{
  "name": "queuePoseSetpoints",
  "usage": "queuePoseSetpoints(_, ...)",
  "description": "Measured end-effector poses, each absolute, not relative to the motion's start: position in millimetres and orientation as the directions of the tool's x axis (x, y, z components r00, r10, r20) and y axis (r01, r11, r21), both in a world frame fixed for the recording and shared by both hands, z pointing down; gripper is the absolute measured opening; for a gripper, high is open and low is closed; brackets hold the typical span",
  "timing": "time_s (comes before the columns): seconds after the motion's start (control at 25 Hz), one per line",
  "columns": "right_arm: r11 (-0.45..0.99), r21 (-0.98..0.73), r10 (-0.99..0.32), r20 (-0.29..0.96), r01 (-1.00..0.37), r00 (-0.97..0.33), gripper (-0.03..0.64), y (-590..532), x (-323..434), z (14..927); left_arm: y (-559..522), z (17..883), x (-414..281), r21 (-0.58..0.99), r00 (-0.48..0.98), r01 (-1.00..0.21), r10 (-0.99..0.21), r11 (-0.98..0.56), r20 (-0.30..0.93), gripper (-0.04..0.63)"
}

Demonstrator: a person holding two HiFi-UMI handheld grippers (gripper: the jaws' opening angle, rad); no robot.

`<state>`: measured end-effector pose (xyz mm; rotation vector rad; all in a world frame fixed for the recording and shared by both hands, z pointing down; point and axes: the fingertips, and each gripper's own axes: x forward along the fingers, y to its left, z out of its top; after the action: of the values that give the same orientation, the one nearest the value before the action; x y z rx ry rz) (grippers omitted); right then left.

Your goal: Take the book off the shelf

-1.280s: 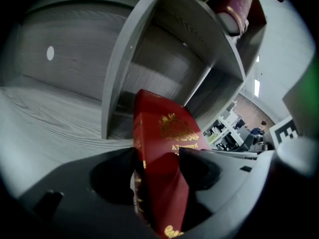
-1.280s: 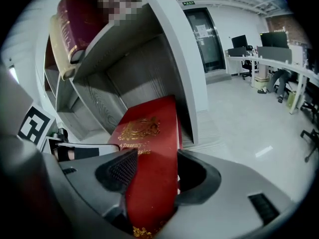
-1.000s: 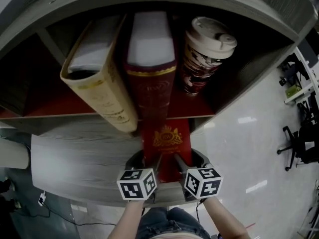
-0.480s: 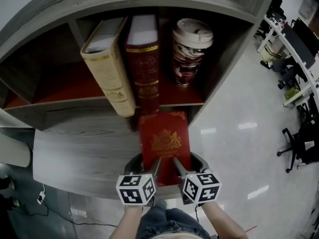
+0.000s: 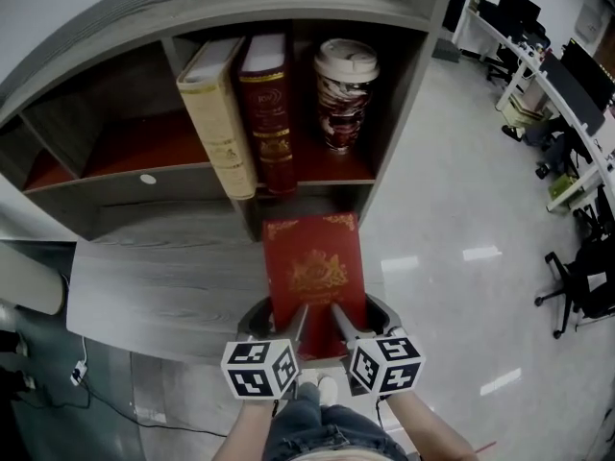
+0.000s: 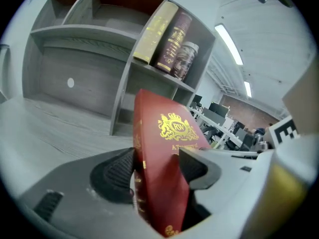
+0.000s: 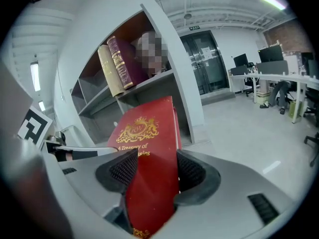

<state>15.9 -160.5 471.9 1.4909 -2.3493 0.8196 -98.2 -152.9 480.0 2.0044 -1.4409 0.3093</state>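
With the left gripper (image 5: pixel 296 327) and the right gripper (image 5: pixel 342 327) each pinching its near end, we have drawn the red book (image 5: pixel 314 267) back out of the shelf (image 5: pixel 144 195) — it now hangs clear in front, so removal looks essentially done.

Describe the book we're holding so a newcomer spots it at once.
Start at the grey shelf unit; its cubby holds a cream book, a maroon book and a paper cup. In front of it, the left gripper and right gripper clamp the red book. It alone lies cover-up, showing a gold crest.
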Motion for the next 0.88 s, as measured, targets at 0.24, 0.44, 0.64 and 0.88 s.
queuePoseSetpoints(0.24, 0.361, -0.328, -0.763, 0.435, -0.873, -0.478, 0.245, -140.6, 16.3, 454.7, -129.9, 460.7, -97.9, 0.333, 0.337, -0.925, -0.801, -0.183, 0.496, 0.267)
queuePoseSetpoints(0.44, 0.401, -0.326, -0.770, 0.386, -0.856, -0.508, 0.245, -126.3, 14.1, 437.6, -112.2, 442.6, -100.1, 0.308, 0.305, -0.936, -0.833, -0.172, 0.461, 0.267)
queuePoseSetpoints(0.64, 0.449, -0.322, -0.766, 0.342, -0.834, -0.544, 0.245, -112.1, 10.5, 420.6, -93.9, 424.5, -103.2, 0.290, 0.269, -0.945, -0.864, -0.151, 0.425, 0.267)
queuePoseSetpoints(0.88, 0.497, -0.331, -0.756, 0.289, -0.802, -0.587, 0.245, -95.8, 6.9, 405.9, -73.5, 406.5, -106.2, 0.255, 0.224, -0.959, -0.891, -0.127, 0.395, 0.267)
